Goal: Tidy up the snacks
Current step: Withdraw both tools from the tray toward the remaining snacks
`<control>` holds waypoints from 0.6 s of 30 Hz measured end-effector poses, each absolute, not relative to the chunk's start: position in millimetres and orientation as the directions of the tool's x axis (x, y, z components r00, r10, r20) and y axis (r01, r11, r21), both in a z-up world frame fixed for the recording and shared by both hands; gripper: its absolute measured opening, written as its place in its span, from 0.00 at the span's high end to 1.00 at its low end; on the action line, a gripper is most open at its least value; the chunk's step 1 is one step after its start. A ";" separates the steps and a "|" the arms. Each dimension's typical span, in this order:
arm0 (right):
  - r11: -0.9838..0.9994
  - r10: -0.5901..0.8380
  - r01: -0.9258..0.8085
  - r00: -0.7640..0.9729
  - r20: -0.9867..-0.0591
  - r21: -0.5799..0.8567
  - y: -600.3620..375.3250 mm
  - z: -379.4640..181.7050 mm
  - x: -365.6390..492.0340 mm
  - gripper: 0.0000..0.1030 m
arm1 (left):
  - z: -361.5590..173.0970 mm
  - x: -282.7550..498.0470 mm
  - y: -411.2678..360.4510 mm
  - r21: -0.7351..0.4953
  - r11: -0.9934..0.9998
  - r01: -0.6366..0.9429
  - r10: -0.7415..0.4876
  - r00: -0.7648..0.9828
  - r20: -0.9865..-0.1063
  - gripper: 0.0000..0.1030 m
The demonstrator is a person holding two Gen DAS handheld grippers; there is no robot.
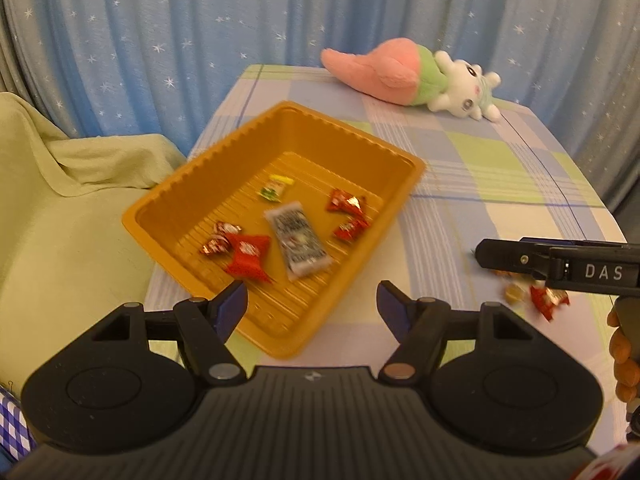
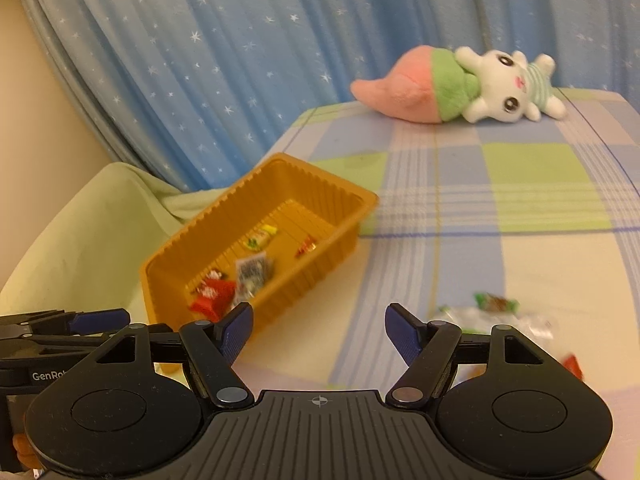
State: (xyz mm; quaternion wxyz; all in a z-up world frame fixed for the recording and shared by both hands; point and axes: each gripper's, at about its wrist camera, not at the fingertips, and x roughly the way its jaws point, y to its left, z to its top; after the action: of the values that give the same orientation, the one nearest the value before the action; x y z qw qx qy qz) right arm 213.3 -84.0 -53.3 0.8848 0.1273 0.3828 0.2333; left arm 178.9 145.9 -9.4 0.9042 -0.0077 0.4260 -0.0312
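Left wrist view: left gripper (image 1: pixel 312 300) over tray (image 1: pixel 192 168), fingers apart; right's hidden.

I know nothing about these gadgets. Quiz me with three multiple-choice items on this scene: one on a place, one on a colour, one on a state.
1. Where does the plush toy lie?
A. in the tray
B. at the table's far end
C. on the floor

2. What colour is the tray?
A. orange
B. white
C. blue

3. How is the left gripper?
A. shut on a candy
B. shut, holding nothing
C. open, holding nothing

Answers: 1 B, it rests by the curtain. 2 A, its walls are orange. 3 C, its fingers stand apart with nothing between them.
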 end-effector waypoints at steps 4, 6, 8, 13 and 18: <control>0.868 0.495 -0.301 0.597 -0.631 0.395 -103.5 -54.4 195.4 0.29 | -14.9 166.2 133.3 -0.045 0.997 0.066 -0.076 0.619 -0.782 0.33; 0.871 0.488 -0.290 0.596 -0.638 0.396 -113.3 -55.5 188.1 0.29 | -16.9 160.0 126.5 -0.046 0.996 0.072 -0.081 0.615 -0.785 0.33; 0.874 0.482 -0.280 0.593 -0.645 0.397 -122.9 -57.0 181.3 0.29 | -19.0 153.2 118.9 -0.048 0.996 0.079 -0.086 0.610 -0.788 0.33; 0.881 0.469 -0.261 0.584 -0.662 0.394 -144.0 -62.2 166.4 0.29 | -25.0 140.7 100.4 -0.043 0.994 0.098 -0.093 0.594 -0.799 0.33; 0.886 0.460 -0.241 0.574 -0.677 0.397 -162.5 -67.2 153.8 0.29 | -28.9 132.4 85.3 -0.042 0.992 0.117 -0.103 0.584 -0.805 0.33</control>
State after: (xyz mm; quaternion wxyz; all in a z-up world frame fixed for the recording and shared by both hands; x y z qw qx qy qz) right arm 153.8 -162.5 -67.2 0.8773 0.1317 0.4161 0.1997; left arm 132.4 85.3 -28.9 0.8898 0.0076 0.4521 -0.0616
